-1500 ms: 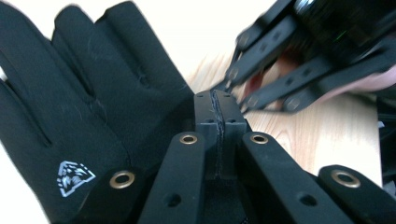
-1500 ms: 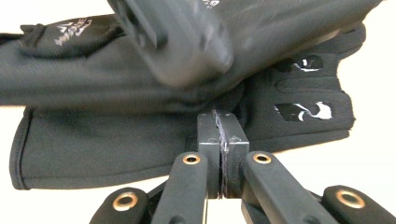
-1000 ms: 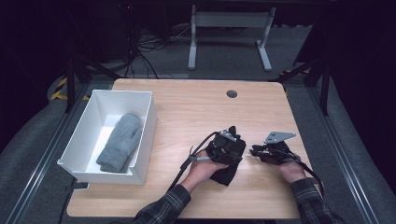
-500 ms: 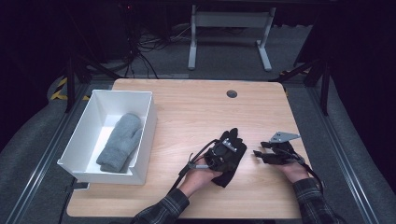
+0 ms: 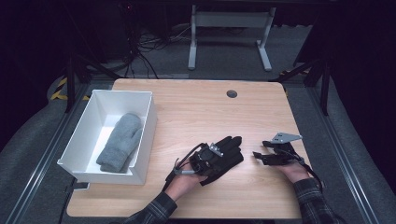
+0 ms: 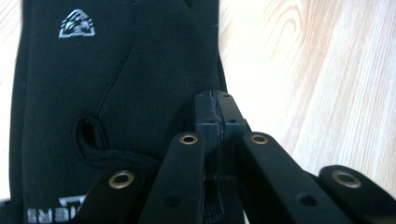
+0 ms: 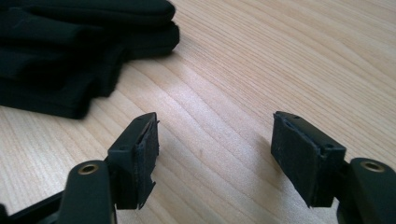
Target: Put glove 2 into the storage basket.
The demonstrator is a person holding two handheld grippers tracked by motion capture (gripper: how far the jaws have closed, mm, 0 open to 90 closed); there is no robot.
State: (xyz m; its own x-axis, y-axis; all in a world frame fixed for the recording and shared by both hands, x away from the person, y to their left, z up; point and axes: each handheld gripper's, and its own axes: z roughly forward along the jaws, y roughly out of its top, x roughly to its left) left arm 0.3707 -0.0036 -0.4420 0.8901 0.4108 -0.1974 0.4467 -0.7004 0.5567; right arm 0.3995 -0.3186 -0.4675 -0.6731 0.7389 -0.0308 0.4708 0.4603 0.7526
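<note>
Black glove [image 5: 223, 157] lies on the table [image 5: 196, 112] right of the white bin [image 5: 144, 135], which already holds a grey mitten [image 5: 120, 141]. Left gripper [image 6: 218, 112] is clamped on the glove's edge — likely to carry it binward. Right gripper [image 7: 215, 149] — jaws just opening, nothing between — stands clear beside it.

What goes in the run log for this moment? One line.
left gripper: jaws shut on black glove | right gripper: jaws just opening, nothing between | grey mitten: in white bin
</note>
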